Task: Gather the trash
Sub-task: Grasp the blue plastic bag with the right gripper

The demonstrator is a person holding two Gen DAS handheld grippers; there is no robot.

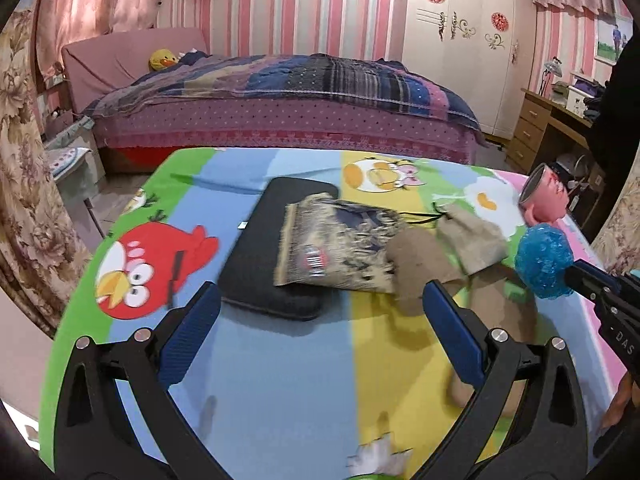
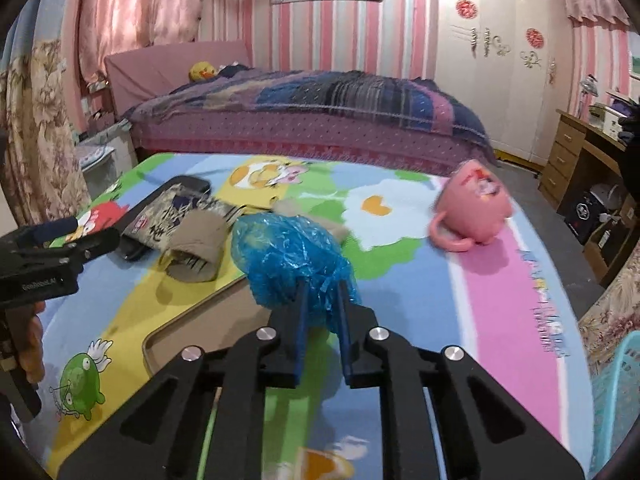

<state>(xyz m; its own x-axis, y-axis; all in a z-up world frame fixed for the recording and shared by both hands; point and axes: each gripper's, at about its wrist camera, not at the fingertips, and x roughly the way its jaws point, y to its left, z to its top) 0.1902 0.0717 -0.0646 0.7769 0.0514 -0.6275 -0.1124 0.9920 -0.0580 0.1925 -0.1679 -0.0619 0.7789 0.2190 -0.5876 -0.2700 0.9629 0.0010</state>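
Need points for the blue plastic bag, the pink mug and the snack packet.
blue plastic bag (image 2: 292, 256): right wrist view, middle of the crumpled wad.
pink mug (image 2: 476, 204): right wrist view, side of the tipped body.
snack packet (image 1: 336, 252): left wrist view, centre of the printed face.

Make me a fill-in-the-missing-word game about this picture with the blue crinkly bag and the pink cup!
1. The right gripper is shut on a crumpled plastic bag whose colour is ____.
2. The pink cup lies on its ____.
3. The left gripper is ____ and holds nothing.
4. The snack packet lies partly on a pad whose colour is ____.

Missing words: blue; side; open; black
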